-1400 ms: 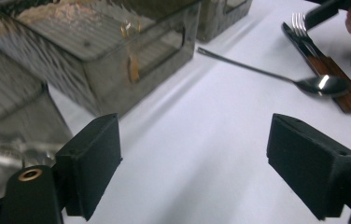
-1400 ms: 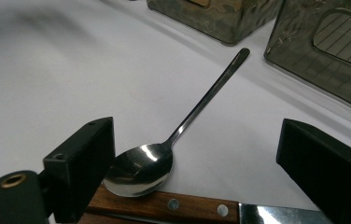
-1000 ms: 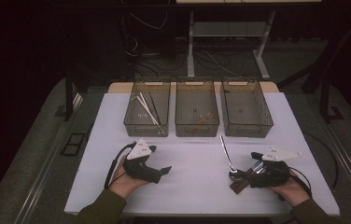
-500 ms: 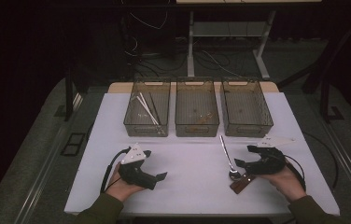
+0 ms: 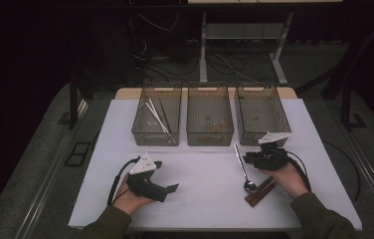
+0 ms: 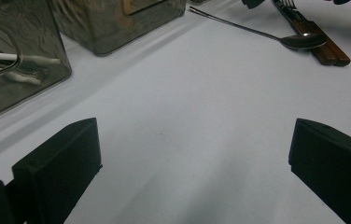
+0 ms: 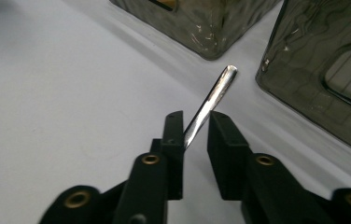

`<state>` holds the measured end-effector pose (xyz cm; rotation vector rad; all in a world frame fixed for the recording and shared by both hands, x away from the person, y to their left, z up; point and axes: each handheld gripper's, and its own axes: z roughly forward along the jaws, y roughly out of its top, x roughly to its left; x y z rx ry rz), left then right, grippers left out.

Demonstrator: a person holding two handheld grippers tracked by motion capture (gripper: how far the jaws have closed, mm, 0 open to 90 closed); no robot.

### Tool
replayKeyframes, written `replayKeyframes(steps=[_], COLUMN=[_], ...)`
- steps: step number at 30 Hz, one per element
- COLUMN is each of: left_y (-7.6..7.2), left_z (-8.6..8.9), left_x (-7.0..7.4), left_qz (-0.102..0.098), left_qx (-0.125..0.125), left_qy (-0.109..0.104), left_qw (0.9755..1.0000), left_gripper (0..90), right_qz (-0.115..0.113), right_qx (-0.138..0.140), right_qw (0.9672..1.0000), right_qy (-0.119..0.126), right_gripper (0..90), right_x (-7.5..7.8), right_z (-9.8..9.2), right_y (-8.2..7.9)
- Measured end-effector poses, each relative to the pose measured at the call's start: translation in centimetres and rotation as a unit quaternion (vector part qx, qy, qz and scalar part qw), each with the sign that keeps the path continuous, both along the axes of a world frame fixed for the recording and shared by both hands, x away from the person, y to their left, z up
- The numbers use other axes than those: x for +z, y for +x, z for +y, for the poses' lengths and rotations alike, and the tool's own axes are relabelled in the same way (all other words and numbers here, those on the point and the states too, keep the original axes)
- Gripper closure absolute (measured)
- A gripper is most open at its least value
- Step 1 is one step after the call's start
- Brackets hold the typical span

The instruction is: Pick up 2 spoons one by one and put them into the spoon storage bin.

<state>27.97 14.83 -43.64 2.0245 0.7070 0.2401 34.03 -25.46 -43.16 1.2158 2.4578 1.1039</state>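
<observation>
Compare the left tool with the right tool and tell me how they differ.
The left tool's jaws stand wide apart with nothing between them. The right tool's jaws have just been closing and stand narrow around the spoon handle, with a small gap still showing on one side. Both are black, hand-held and low over the white table.

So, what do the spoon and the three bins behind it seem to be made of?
The spoon looks like polished metal, probably steel: in the right gripper view its handle gives a bright mirror shine. The bins look like smoky see-through plastic: the white sticks inside the left one show through its wavy, glossy wall.
</observation>
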Motion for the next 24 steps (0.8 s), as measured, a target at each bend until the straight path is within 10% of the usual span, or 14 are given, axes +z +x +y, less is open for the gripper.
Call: replayKeyframes(steps=[24], left_y=[0.0], left_z=[-0.1], left_x=[-0.1], left_qz=[0.01], left_qx=[-0.004], left_qy=[0.002], left_qw=[0.9999], left_gripper=[1.5], right_qz=[0.029], right_qx=[0.017], right_qw=[0.9992], right_qy=[-0.023], right_gripper=[89.9], right_x=[-1.6], right_z=[1.8], right_y=[0.1])
